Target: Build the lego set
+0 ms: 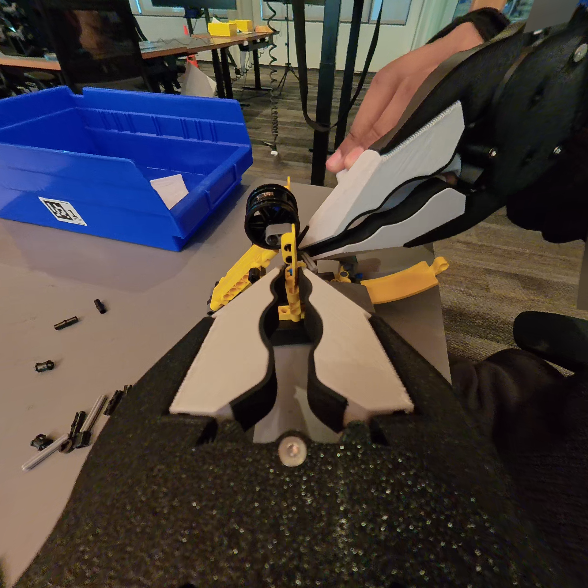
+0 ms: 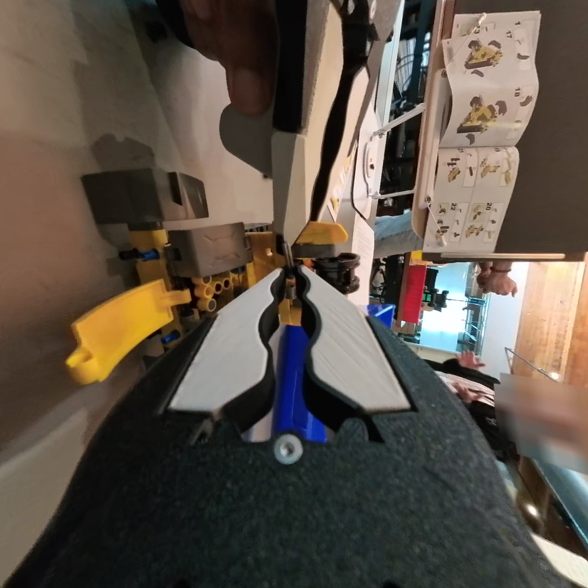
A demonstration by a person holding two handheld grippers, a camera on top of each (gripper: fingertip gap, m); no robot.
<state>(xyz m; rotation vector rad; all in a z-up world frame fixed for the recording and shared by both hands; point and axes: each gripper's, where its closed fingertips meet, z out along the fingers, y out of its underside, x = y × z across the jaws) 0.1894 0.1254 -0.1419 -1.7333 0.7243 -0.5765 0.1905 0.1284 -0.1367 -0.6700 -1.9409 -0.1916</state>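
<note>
Left tool [image 1: 292,276] clamped on upright yellow beam [image 1: 290,254] of yellow building-block model [image 1: 241,280], fingers pressed against beam's lower part. Black wheel hub [image 1: 270,218] mounted at top of model, just behind beam. Right tool [image 1: 302,246] coming in from upper right in left wrist view, tips together on small dark pin [image 2: 289,254] at side of same beam, just above left tool's tips; in right wrist view, closed on that pin with yellow beam seen between its pads. Bare hand [image 1: 391,105] gripping right tool's body. Model resting at far edge of grey table [image 1: 95,286], with curved yellow panel [image 1: 404,280] sticking out on right and grey block [image 2: 206,249] fixed on its side. Blue bin [image 1: 121,156] on table to left of model, white tag on its front wall, slip of white paper inside. Loose black connector pins [image 1: 66,323] and light grey axles [image 1: 95,410] scattered on table at near left, well apart from model. Open instruction booklet [image 2: 483,127] propped on stand beyond model, seen in right wrist view.
</note>
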